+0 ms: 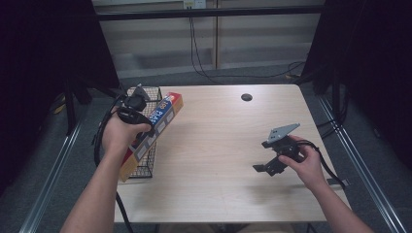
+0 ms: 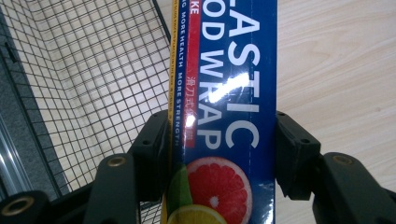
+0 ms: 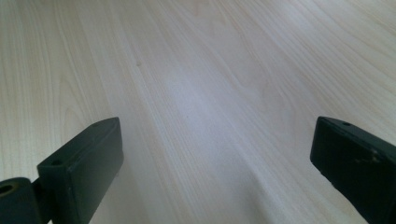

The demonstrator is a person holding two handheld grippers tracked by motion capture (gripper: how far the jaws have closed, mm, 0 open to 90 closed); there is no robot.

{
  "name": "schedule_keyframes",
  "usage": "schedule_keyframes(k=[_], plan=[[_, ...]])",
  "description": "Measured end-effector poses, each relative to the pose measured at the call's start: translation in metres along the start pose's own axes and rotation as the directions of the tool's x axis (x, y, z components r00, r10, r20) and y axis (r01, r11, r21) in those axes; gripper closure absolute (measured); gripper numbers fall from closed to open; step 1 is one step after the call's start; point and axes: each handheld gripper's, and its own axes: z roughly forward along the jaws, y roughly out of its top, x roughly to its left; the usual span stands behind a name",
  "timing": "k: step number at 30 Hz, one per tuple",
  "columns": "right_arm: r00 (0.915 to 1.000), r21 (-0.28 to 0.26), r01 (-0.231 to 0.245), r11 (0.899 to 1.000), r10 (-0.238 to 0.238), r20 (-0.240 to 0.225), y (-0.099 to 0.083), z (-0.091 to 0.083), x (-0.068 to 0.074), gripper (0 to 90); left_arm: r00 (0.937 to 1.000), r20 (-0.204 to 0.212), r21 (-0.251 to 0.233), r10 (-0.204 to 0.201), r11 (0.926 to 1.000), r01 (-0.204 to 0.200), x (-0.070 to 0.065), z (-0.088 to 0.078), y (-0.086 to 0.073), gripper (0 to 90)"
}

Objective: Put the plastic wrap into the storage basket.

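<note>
A long blue, red and yellow plastic wrap box (image 1: 154, 127) is held slanted over the right rim of a black wire basket (image 1: 150, 94) at the table's left edge. My left gripper (image 1: 141, 127) is shut on the box; in the left gripper view both jaws press the sides of the plastic wrap box (image 2: 224, 112), with the wire basket (image 2: 93, 84) to its left. My right gripper (image 1: 266, 167) hovers low over the bare wood at the right of the table, its jaws wide apart. In the right gripper view my right gripper (image 3: 217, 154) is open with only wood between the jaws.
The light wooden table (image 1: 223, 145) has a black round cable hole (image 1: 247, 97) near its far edge. Dark curtains hang at both sides, and cables (image 1: 199, 58) trail on the floor beyond the table. A metal rail (image 1: 369, 179) runs along the right side.
</note>
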Motion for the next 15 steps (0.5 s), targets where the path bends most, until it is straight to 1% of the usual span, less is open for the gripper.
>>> schedule_keyframes(k=[1,2,4,5,6,7,8,12,14,15], plan=[[1.0,-0.003,-0.005,1.0,0.005,-0.001,0.0,0.0,0.0,2.5,0.9999,-0.009,0.002,-0.004,1.0,0.004,0.001,-0.001,-0.001,45.4],[1.0,-0.003,-0.004,1.0,0.004,0.002,-0.001,0.0,0.0,2.5,0.9998,-0.015,-0.006,-0.011,0.9999,0.01,0.002,-0.001,-0.001,45.4],[1.0,-0.003,-0.002,1.0,0.002,0.003,-0.001,0.0,-0.001,2.5,0.9995,-0.021,-0.005,-0.026,0.9997,0.025,0.005,-0.003,-0.002,45.4],[1.0,-0.003,-0.001,1.0,0.001,0.002,-0.001,0.0,-0.001,2.5,0.9991,-0.031,-0.005,-0.027,0.9996,0.027,0.006,-0.003,-0.003,45.4],[1.0,-0.002,-0.004,1.0,0.004,0.001,-0.001,0.0,0.0,2.5,0.9984,-0.034,-0.008,-0.045,0.999,0.044,0.007,-0.003,-0.004,45.4],[1.0,-0.002,-0.005,1.0,0.005,0.002,-0.001,0.0,0.0,2.5,0.9987,-0.033,-0.005,-0.04,0.9992,0.039,0.009,-0.004,-0.005,45.4],[1.0,-0.002,-0.006,1.0,0.006,0.001,-0.001,-0.001,0.0,2.5,0.9979,-0.035,-0.014,-0.054,0.9985,0.054,0.009,-0.004,-0.006,45.4],[0.9999,-0.006,-0.009,1.0,0.009,-0.005,-0.001,-0.001,0.0,2.5,0.9963,-0.029,-0.019,-0.08,0.9966,0.08,0.014,-0.004,-0.009,45.3],[0.9999,-0.003,-0.013,1.0,0.013,-0.004,-0.001,-0.001,0.001,2.5,0.9948,-0.045,-0.021,-0.092,0.9956,0.091,0.016,-0.005,-0.01,45.3],[0.9999,-0.003,-0.011,1.0,0.011,-0.003,-0.001,0.0,0.0,2.5,0.994,-0.044,-0.02,-0.1,0.9949,0.099,0.017,-0.005,-0.01,45.3]])
